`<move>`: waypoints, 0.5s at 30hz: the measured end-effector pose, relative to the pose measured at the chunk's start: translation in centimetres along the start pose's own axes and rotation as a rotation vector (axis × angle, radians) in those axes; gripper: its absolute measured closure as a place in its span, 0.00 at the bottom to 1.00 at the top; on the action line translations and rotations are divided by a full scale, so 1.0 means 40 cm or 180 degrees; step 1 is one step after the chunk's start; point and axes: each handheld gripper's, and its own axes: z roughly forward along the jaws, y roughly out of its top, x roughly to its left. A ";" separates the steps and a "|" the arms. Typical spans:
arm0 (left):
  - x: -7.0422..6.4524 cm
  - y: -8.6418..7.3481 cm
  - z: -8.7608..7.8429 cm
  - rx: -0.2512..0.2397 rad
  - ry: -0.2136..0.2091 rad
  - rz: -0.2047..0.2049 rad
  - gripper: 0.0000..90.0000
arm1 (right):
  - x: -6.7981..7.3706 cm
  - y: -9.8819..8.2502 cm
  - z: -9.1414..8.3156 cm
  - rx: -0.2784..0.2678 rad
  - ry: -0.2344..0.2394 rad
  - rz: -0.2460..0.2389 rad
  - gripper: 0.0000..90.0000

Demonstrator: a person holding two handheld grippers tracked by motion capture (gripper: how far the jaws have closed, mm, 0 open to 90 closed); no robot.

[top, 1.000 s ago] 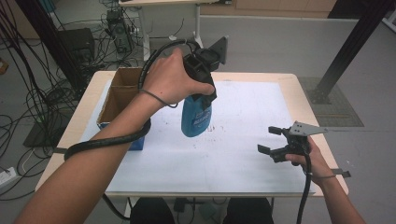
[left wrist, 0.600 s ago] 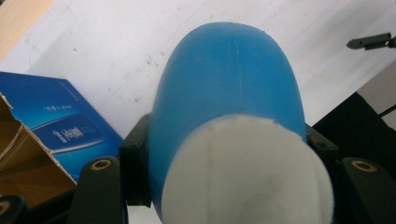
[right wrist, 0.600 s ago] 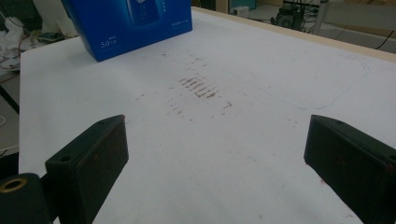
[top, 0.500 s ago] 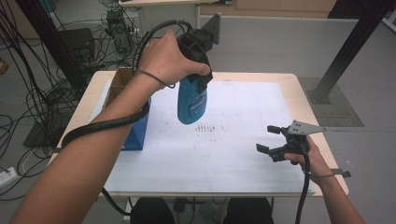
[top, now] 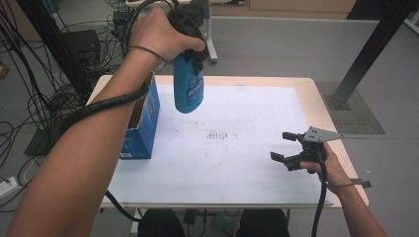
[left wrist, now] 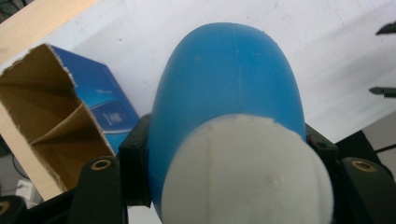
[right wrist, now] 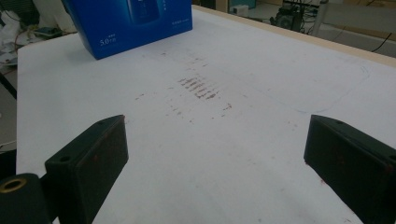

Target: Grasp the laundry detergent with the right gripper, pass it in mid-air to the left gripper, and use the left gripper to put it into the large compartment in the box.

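From above we see the table [top: 306, 86] covered by a white sheet [top: 257, 123], its wooden rim showing along the far and right edges. The middle of the sheet lies bare apart from a patch of small dark marks [top: 217, 134], and there is open room from there to the 3 o'clock edge. At 9 o'clock an opened blue carton [top: 143, 126] stands on the sheet near the left edge; in the left gripper view its brown inside [left wrist: 44, 116] shows a divider.

We see the left gripper [top: 190, 29] raised well above the table toward 11 o'clock, its jaws pinching the upper end of a blue bottle [top: 188, 86], which hangs base down, clear of the sheet and just right of the carton's top. In the left gripper view the bottle's white cap [left wrist: 247, 172] sits between the two black jaws. The left hand [top: 158, 32] wraps the gripper, the forearm reaching up from 7 o'clock with the cable looped over it.

At 4 o'clock the right gripper [top: 285, 148] is low over the sheet, jaws spread wide with nothing between them, pointing toward 9 o'clock. The right hand [top: 328, 165] holds it near the table's right front corner.
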 end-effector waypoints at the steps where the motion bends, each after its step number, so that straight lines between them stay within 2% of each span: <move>1: 0.008 0.002 -0.005 0.0005 0.0013 -0.0026 0.42 | 0.001 0.001 -0.001 0.0002 -0.0002 -0.0003 0.07; 3: 0.034 0.000 -0.018 -0.0019 0.0020 -0.0172 0.42 | 0.001 0.002 -0.002 -0.0004 -0.0007 -0.0005 0.07; 4: 0.034 0.000 -0.018 -0.0019 0.0020 -0.0172 0.42 | 0.001 0.002 -0.002 -0.0004 -0.0007 -0.0005 0.07; 5: 0.052 -0.001 -0.028 -0.0026 0.0044 -0.0242 0.42 | 0.001 0.003 -0.004 -0.0019 -0.0015 -0.0010 0.07; 15: 0.155 -0.023 -0.059 -0.0002 0.0132 -0.0706 0.42 | 0.000 -0.005 -0.011 -0.0060 -0.0029 0.0011 0.07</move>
